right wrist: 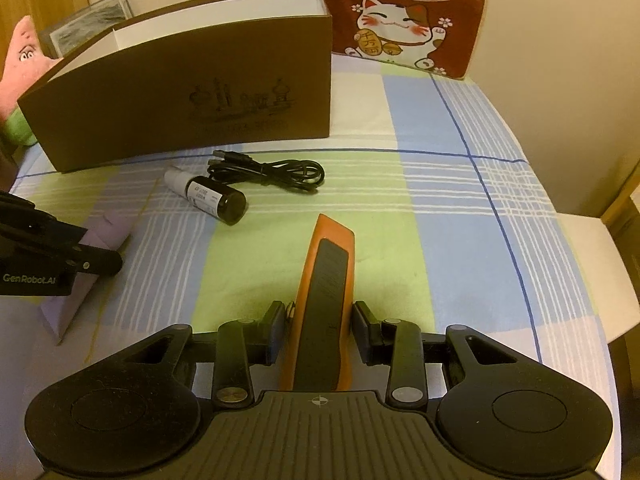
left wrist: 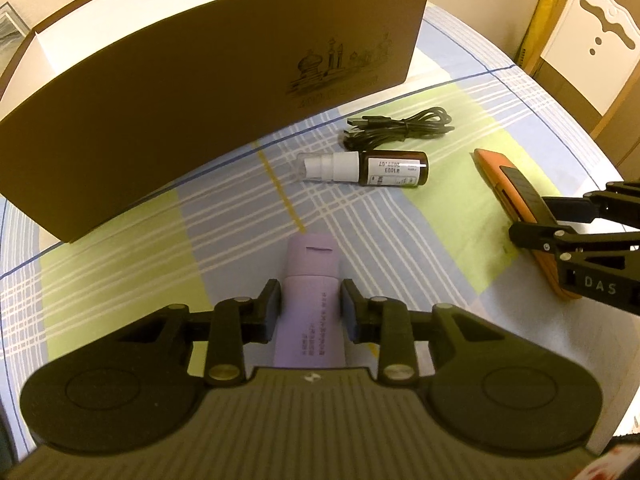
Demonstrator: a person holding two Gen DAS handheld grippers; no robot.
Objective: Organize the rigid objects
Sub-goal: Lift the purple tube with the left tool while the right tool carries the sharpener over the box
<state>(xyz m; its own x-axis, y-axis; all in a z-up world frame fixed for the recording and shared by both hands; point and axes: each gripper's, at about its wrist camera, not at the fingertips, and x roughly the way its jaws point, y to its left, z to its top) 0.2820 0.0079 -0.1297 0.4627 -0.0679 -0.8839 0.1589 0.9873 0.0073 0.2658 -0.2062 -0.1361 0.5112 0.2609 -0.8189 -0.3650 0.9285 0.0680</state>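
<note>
**Two claws, two objects, one box beyond**

In the left wrist view, the left claw (left wrist: 309, 310) was seen low in the middle of the frame, clenched on a lilac tube (left wrist: 310, 300) whose cap end pointed up the frame toward the brown box (left wrist: 200, 100). Both pads appeared pressed against the tube's sides. The box filled the upper left of that frame, its white inside showing along the rim. Between box and tube, a brown spray bottle (left wrist: 372, 168) with a white cap was laid on its side on the checked cloth (left wrist: 400, 220), and a coiled black cable (left wrist: 400, 128) was set just above it, near the box's front wall.

In the right wrist view, the right claw (right wrist: 318, 320) was found at lower centre, astride an orange utility knife (right wrist: 326, 292) with a black slider. The pad on the right seemed to stand slightly clear of the knife's edge, though contact on the left pad could not be judged with certainty, so a firm grasp could not be confirmed. The knife was lying on the cloth, pointing up the frame. A red lucky-cat cloth (right wrist: 404, 16) was seen at the upper middle, and a pink plush toy (right wrist: 22, 56) at the far left edge.
</note>
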